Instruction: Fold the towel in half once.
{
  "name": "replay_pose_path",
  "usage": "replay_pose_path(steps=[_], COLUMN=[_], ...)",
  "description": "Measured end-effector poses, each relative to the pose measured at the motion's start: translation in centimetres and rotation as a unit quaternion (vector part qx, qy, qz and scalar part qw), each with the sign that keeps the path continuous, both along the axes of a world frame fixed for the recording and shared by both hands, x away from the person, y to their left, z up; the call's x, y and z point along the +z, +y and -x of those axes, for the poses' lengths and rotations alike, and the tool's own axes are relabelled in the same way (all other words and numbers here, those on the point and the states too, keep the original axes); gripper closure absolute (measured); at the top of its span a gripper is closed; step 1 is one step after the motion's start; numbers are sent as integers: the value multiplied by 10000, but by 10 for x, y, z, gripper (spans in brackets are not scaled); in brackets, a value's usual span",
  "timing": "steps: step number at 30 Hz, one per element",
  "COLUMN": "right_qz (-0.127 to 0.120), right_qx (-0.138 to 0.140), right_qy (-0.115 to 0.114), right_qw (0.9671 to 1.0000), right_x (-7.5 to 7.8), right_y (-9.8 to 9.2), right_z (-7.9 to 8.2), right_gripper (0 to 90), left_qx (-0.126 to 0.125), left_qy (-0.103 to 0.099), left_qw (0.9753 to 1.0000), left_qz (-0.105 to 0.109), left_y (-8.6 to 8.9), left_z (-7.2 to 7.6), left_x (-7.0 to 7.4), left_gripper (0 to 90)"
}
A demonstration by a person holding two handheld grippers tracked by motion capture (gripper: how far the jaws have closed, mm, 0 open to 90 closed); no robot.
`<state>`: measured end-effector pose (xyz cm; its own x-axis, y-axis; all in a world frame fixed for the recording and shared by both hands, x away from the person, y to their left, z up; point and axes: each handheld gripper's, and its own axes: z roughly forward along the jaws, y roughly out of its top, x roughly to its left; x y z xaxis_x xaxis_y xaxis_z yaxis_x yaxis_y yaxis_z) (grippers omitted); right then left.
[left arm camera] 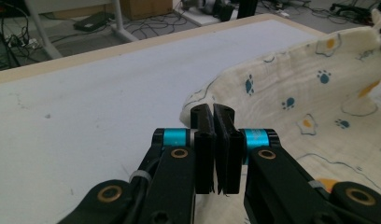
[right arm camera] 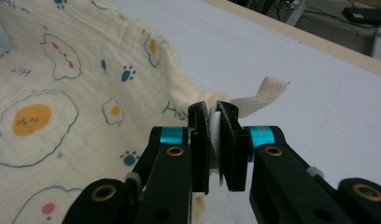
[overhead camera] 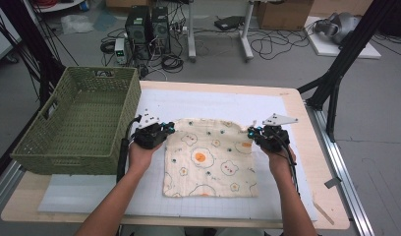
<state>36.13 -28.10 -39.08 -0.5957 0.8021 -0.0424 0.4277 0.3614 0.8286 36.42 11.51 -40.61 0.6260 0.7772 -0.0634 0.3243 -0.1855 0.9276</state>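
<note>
A cream cloth (overhead camera: 210, 157) printed with fried eggs, bears and paw marks lies on the white mat, its far edge lifted a little. My left gripper (overhead camera: 170, 129) is shut on the cloth's far left corner (left arm camera: 194, 105); its jaws stand pressed together in the left gripper view (left arm camera: 213, 114). My right gripper (overhead camera: 251, 132) is shut on the far right corner, where the cloth (right arm camera: 86, 98) bunches and a white tag shows between the jaws (right arm camera: 214, 116). A cloth loop (right arm camera: 265, 95) sticks out past that corner.
A green woven basket (overhead camera: 51, 147) stands on the table's left side, close to my left hand. The white grid mat (overhead camera: 213, 101) covers the wooden table (overhead camera: 331, 206). Computers, cables and black frame legs are on the floor beyond.
</note>
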Motion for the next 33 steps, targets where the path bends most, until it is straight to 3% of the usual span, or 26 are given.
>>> replay_pose_path(steps=[5,11,19,28,33], right_qz=[-49,-139,-205,-252,-138], right_qx=[-3,56,167,244,365], right_qy=[-2,-52,-282,-273,-223], right_qw=[10000,9999,9993,9990,9990], right_x=[-6,-12,-24,-31,-33], right_y=[-5,-10,-14,-18,-15], right_z=[13,33,64,79,86], right_gripper=[837,837,835,824,829], left_qx=[-105,-263,-371,-523,-612], left_qy=[14,-37,-80,55,44], left_qw=[9999,9995,9993,9986,9981], left_qz=[132,149,42,-3,-37], left_y=[2,2,1,5,5], left_z=[10,25,51,64,75], left_x=[1,2,-7,-17,-22], left_gripper=[866,865,866,865,867])
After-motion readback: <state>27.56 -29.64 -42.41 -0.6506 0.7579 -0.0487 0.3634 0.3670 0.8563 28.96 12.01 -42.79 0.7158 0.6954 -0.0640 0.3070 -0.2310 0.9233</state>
